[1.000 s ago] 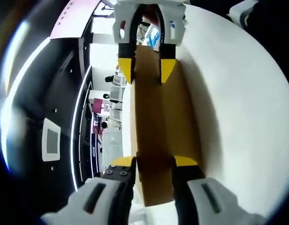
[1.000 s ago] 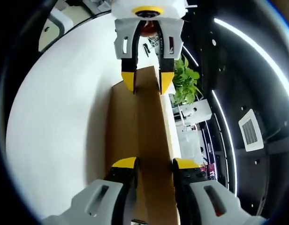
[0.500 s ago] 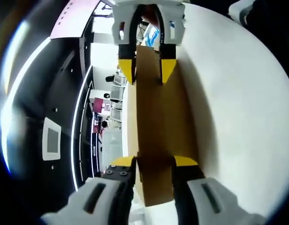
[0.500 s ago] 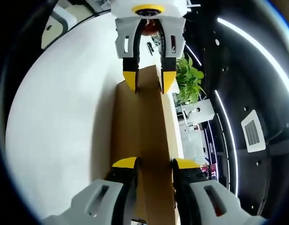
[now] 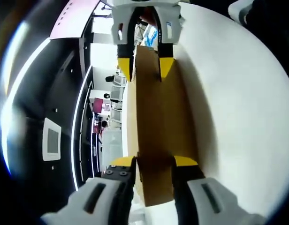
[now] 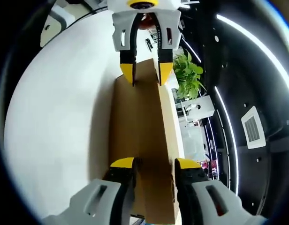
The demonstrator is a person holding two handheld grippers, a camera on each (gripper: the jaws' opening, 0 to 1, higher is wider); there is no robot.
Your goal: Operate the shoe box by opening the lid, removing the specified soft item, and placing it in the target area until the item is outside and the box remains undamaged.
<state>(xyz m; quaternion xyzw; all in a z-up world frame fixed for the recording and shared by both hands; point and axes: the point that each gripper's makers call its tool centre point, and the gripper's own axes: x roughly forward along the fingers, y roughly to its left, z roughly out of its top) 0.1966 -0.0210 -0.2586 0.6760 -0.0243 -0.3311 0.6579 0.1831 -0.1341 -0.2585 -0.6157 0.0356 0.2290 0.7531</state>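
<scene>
While shoe box (image 5: 156,122) stands on white table (image 5: 238,117), we log left gripper (image 5: 154,161) and right gripper (image 6: 155,164) jaws clamping opposite ends; contents hidden.

Bright even light, glaring white table (image 5: 238,93), heavy fisheye warp, blurred edges

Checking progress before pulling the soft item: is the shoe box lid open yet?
Cannot tell. The cardboard box is seen edge-on, gripped at opposite ends by both grippers; no interior shows.
</scene>
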